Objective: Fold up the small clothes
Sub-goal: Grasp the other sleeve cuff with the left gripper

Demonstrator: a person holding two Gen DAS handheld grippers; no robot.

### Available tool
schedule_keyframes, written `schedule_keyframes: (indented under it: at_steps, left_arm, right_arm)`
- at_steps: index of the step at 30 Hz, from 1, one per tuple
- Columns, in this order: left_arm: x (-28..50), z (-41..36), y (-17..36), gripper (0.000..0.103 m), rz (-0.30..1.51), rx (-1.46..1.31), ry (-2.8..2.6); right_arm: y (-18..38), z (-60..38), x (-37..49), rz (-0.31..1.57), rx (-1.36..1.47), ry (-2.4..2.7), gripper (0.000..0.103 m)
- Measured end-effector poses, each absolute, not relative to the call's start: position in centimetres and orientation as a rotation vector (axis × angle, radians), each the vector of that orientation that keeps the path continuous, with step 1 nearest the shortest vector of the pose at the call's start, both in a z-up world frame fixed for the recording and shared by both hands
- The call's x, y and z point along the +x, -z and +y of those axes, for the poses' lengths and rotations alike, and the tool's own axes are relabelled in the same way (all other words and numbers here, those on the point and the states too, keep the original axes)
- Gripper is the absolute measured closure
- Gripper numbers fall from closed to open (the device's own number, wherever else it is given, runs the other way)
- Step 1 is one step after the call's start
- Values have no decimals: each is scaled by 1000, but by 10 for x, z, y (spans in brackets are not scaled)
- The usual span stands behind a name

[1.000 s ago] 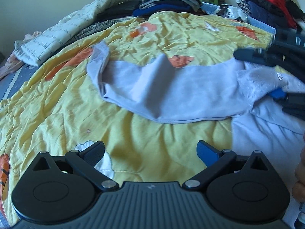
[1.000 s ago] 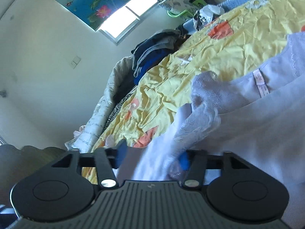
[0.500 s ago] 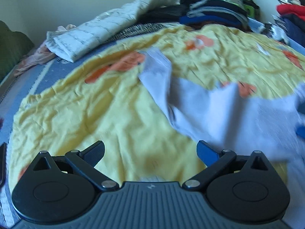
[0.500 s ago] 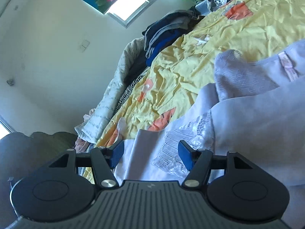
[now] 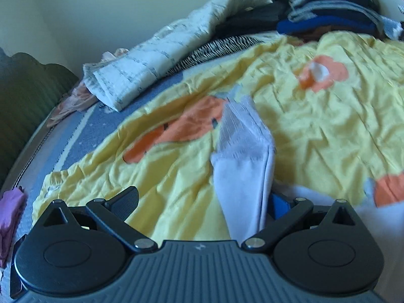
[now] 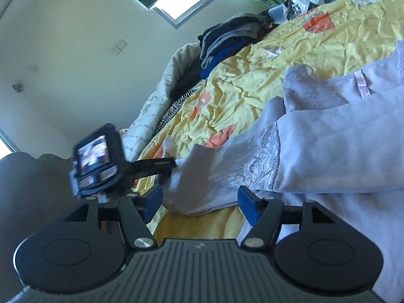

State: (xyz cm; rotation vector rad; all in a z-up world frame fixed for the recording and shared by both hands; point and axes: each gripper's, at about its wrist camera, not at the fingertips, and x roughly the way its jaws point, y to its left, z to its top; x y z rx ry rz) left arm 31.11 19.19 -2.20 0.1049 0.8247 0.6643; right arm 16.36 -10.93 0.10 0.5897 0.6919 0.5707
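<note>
Garment [image 6: 341, 146], pale lilac with lace trim, lies partly bunched across the yellow bedspread [image 5: 328, 116] on the bed; judged light, limp and liable to slide and crease, so best taken at a hem or corner edge rather than mid-panel; lace border [image 6: 255, 161] judged delicate and prone to snag; a narrow end of it [image 5: 242, 164] runs up between the left tongs [image 5: 204, 199], whose jaws stand wide, pads not pressing on it; right tongs [image 6: 200, 200] have just been opening, jaws apart, cloth edge between them but released; folded stack [image 5: 328, 12] sits far off.
</note>
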Motion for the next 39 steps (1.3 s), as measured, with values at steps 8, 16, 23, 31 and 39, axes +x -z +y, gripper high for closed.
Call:
schedule_keyframes:
  at_steps: [8,16,23,31,39]
  left_arm:
    - [280,267,16,0,802,-110,-888]
    - [246,311,9,0,872,-375,-687]
    - [228,314,17,0,859,-720,-505]
    - [245,325,31,3,708,-936,-352]
    - [260,338,42,94,671,-911,-427]
  right_arm:
    - [1,-113,151,705,578,-561,32]
    - [7,-110,149,724,585,-563,32]
    - [9,-102,144,741,541,-562,32]
    - [16,-104,144,763,550,-549,31]
    - [14,-106,138,759,518,-548,31]
